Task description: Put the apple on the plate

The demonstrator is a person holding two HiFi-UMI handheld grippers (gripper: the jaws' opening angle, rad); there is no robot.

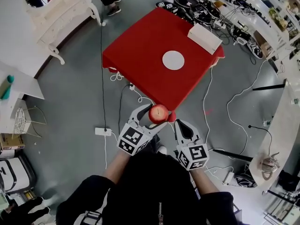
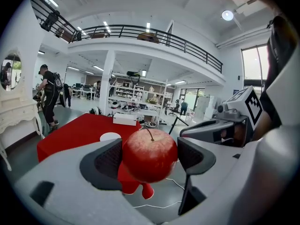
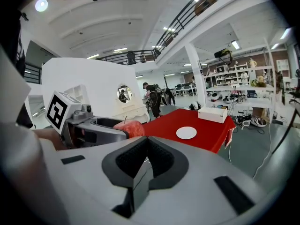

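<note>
A: What does the left gripper have hold of?

B: A red apple. Its jaws are spread about as wide as the fruit, and a dark pad presses each side. The stem points up.

A: And the right gripper?

B: It is just to the right of the left one, level with it. Its jaws are closed tight against each other with nothing between them.

A: Is the apple resting on anything?

B: No, it hangs in the air in the claw's grip. The near corner of the red table lies just below and ahead of it.

A: Where is the plate?

B: Well ahead of the claw, near the middle of the red cloth. It is small, white, round and bare.

A: Anything farther on?

B: A white box sits past the plate and to its right, by the table's far edge. Cables trail over the grey floor around the table.
</note>
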